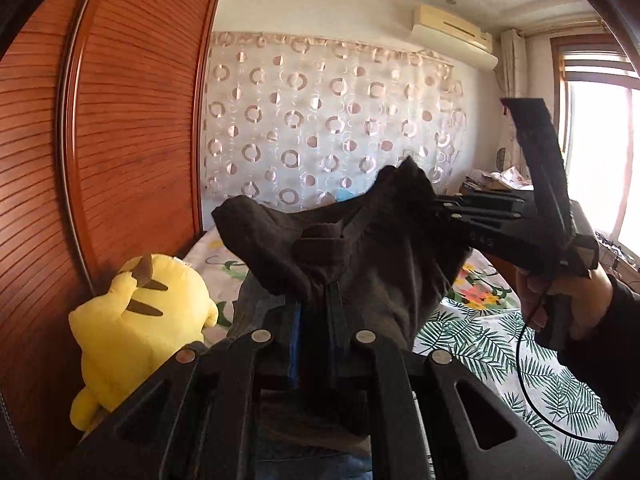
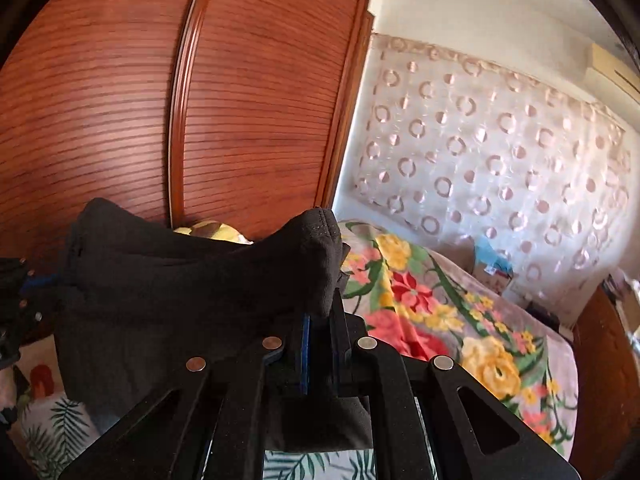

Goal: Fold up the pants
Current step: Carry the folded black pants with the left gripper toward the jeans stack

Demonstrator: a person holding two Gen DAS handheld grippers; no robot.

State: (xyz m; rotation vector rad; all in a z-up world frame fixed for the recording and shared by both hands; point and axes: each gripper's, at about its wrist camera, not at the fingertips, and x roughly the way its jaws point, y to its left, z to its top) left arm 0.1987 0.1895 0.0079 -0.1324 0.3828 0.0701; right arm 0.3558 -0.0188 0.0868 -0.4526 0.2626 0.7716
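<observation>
Much stays covered or cut off

We see the pants (image 1: 360,248) draping over the left gripper's (image 1: 316,300) fingertips, the bed (image 1: 500,340) beneath them hidden, and the yellow plush toy (image 2: 212,230) nearly all behind cloth.

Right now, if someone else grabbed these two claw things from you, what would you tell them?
Left gripper: shut on the dark pants.
Right gripper: shut on another part of the pants' edge; a hand holds it.
Pants: lifted, stretched between both grippers above the floral bed, yellow plush toy at the left.
Done: pants picked up.
Left: lay them flat, fold, release.
</observation>
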